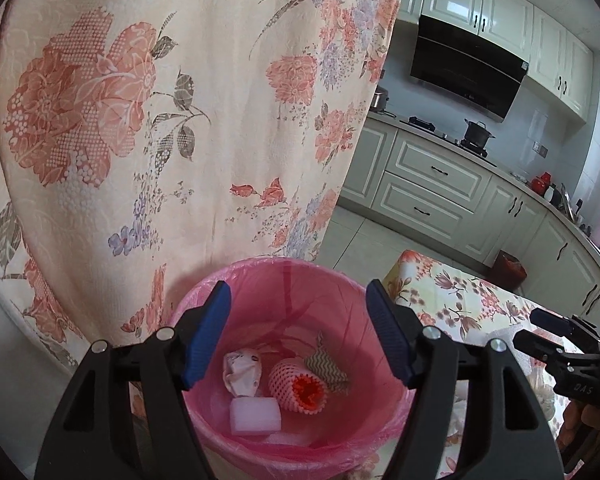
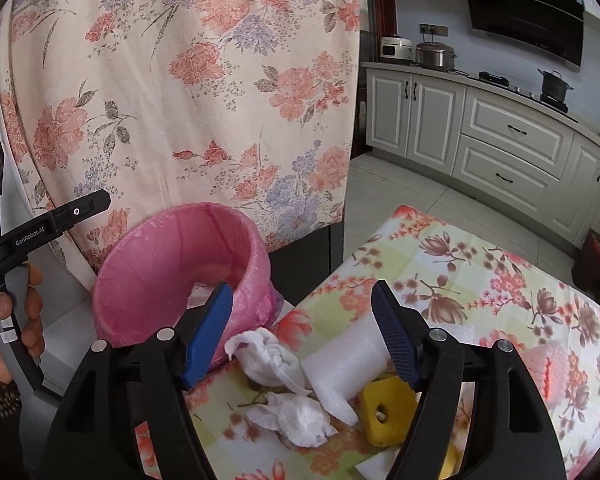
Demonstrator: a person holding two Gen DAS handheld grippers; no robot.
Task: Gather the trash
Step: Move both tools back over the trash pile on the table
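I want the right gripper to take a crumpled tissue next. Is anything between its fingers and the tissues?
Nothing visible. The right gripper stands open above the two tissues on the table. A white foam sheet and a yellow sponge lie beside them, not over them.

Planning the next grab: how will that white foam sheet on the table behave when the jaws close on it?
The white foam sheet looks thin and curled over, so it will probably bend and crush between the jaws. It likely weighs very little. Since it lies against the yellow sponge and a crumpled tissue, pulling it may nudge both.
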